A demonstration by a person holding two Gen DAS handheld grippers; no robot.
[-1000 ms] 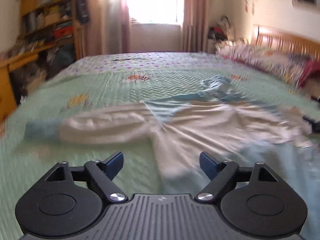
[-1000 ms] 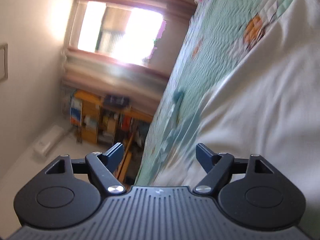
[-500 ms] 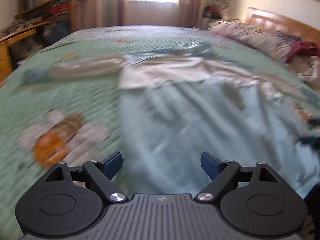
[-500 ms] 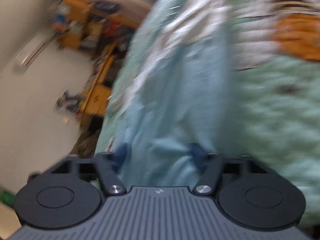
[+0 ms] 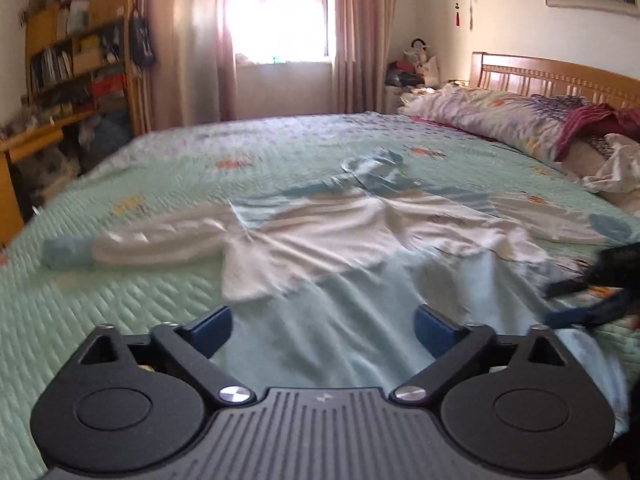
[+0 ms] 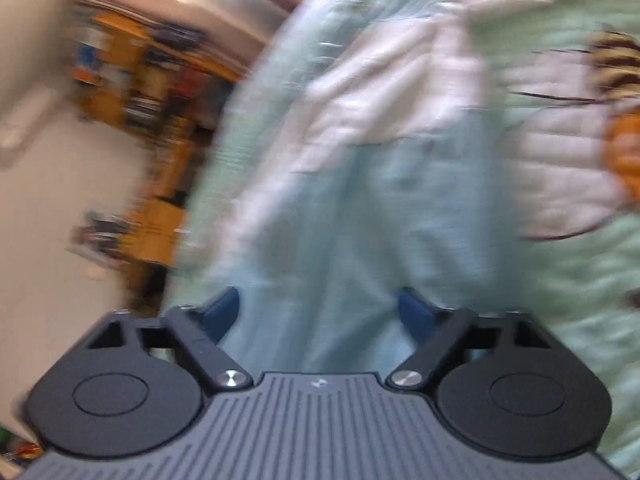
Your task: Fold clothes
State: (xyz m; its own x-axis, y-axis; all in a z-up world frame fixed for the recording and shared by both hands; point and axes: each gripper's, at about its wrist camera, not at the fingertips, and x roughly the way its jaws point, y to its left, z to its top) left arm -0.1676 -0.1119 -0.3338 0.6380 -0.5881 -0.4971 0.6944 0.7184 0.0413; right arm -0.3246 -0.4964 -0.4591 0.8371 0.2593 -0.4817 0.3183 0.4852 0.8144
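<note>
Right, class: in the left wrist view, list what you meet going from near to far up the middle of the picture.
Left gripper, its jaws opening with nothing pressed between them → light blue and white garment → green quilted bedspread → window.

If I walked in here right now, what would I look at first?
Probably the blue and white garment, spread crumpled across the middle of the green quilt, one sleeve stretched out to the left. Then the bright window between pink curtains at the far end. Closest to you is the left gripper, its jaws opening over the pale blue cloth without pinching it.
</note>
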